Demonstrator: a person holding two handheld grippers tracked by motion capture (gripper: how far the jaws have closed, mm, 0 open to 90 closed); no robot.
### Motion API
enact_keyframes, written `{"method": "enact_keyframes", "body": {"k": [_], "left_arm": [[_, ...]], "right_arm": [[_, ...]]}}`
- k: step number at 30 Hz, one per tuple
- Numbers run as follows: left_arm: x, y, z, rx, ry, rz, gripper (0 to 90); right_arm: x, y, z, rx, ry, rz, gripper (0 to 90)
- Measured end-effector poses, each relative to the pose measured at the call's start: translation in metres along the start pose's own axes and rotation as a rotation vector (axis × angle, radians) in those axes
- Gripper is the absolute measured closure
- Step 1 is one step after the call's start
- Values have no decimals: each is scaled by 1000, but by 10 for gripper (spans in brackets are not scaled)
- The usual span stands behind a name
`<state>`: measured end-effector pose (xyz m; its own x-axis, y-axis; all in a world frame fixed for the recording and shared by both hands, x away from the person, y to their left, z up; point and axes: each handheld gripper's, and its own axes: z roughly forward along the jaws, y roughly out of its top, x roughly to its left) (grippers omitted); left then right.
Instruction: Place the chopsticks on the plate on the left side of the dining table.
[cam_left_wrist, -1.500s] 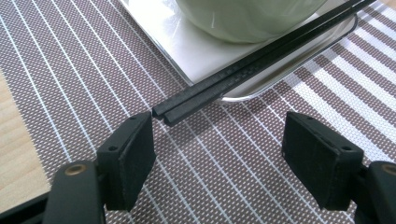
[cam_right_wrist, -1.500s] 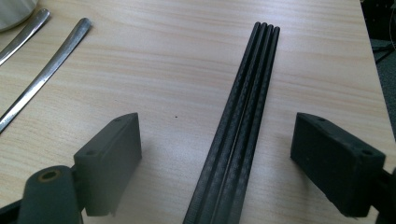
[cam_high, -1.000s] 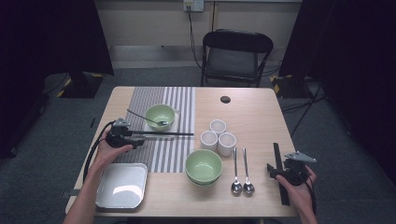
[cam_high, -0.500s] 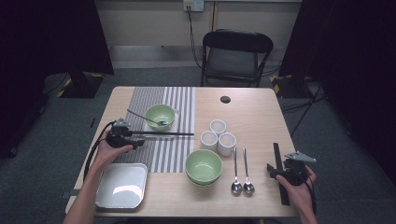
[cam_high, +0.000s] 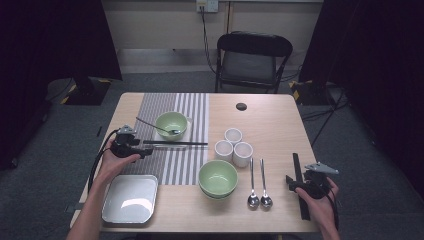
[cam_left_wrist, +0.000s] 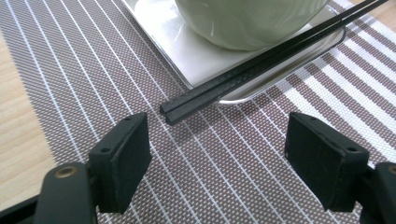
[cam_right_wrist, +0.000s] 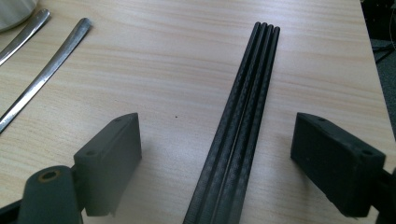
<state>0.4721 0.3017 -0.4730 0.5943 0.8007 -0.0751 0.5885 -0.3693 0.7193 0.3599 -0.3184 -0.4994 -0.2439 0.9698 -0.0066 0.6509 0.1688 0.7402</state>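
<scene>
Just ahead of the left hand-held gripper (cam_left_wrist: 217, 154), jaws just opened and empty: chopsticks (cam_left_wrist: 261, 65), butt-end first, lengthwise away.

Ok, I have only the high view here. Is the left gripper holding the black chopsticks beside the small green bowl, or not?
Observer: No. In the left gripper view, the left gripper has just been opening its jaws. The pair of chopsticks ends just ahead of the pads, with nothing between them.
Operator: What do they rest on?
Observer: They cross the rim of a silver plate under the green bowl. Their near end seems slightly lifted off the striped mat.
Operator: And the right gripper?
Observer: The right gripper is open. Four black sticks lie flat on the table between its jaws, untouched.
</scene>
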Motion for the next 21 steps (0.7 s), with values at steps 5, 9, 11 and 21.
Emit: {"method": "enact_keyframes", "body": {"k": [5, 9, 11, 21], "left_arm": [[-5, 4, -9, -33, -26, -24, 223], [-13, 8, -12, -40, -49, -17, 223], [-16, 9, -12, -49, -68, -24, 222], [-31, 19, -8, -39, -126, 2, 217]], "right_arm": [[0, 0, 0, 0, -1, 0, 154], [0, 0, 0, 0, -1, 0, 154], [0, 0, 0, 0, -1, 0, 154], [0, 0, 0, -1, 5, -6, 153]]}}
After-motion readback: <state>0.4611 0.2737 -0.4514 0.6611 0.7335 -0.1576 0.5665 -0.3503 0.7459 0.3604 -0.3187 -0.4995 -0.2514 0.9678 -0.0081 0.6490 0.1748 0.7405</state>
